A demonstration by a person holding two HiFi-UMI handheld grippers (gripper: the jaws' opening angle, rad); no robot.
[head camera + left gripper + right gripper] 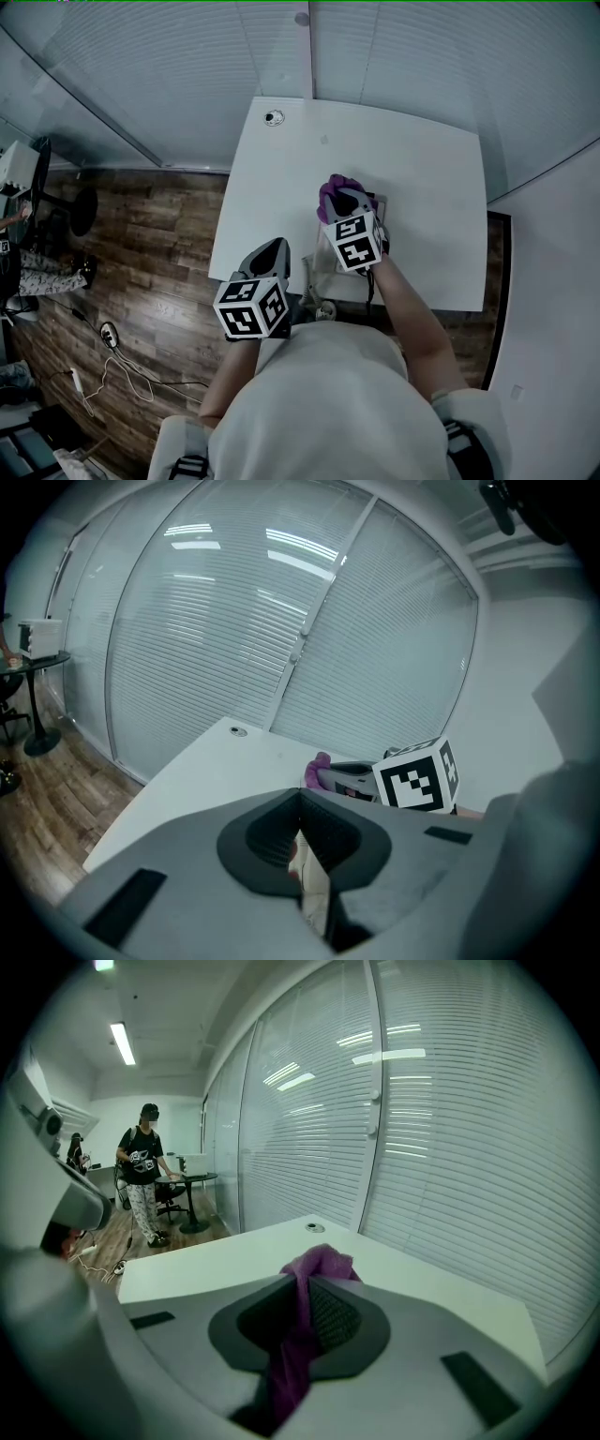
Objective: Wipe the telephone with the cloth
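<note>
Cloth (320,1264), purple, is pinched in the jaws of the right gripper (305,1283), bunching out past the tips and trailing back between them. Just beneath and ahead of those tips, the telephone (349,782) lies on the white table (412,150). The left gripper (300,797) has its jaws pressed together; the telephone sits ahead of it to its right, apart.
</note>
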